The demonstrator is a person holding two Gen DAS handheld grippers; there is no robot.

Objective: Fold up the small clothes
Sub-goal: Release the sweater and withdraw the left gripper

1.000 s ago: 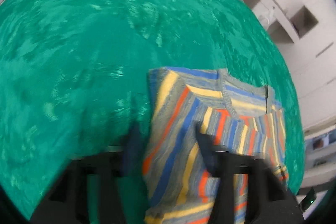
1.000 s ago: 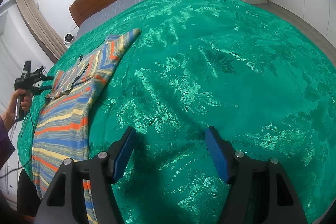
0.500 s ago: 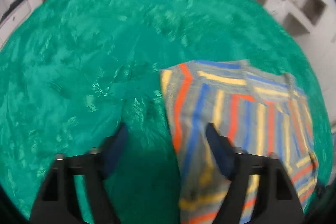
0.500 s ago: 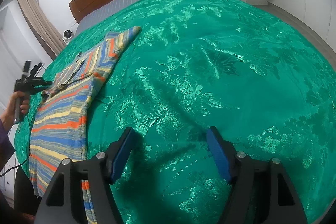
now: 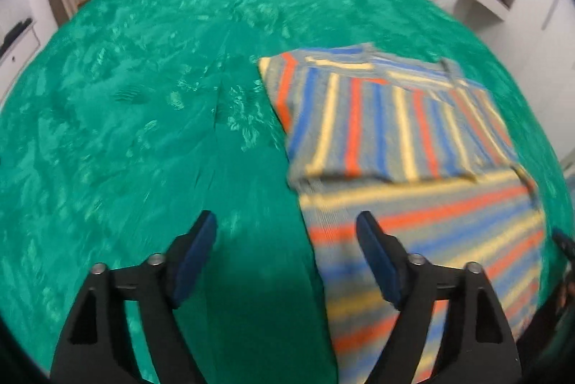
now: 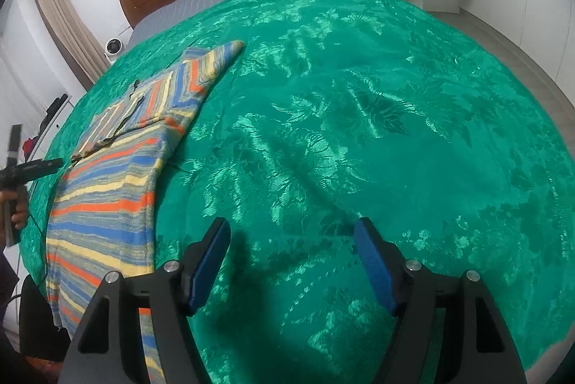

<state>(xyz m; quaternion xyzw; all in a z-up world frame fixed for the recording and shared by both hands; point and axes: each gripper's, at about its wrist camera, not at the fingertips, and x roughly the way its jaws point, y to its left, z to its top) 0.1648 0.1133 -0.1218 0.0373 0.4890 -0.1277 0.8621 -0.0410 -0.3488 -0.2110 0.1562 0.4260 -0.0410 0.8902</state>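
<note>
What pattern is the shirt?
Shirt: orange, blue, yellow, grey stripes; clearest in left wrist view.

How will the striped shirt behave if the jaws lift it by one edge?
The striped shirt looks like thin knit lying flat with a sleeve folded over, so it would probably droop limply. The glossy green bedspread may let it slide when pushed.

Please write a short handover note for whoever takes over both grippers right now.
Left gripper: jaws opening, nothing between them, above the bedspread beside the shirt.
Right gripper: open, empty, over bare bedspread, apart from the shirt.
Shirt: striped, lying near the bed's edge.
Done: both sleeves are folded in across the chest.
Left: fold the lower part up and tidy.
</note>
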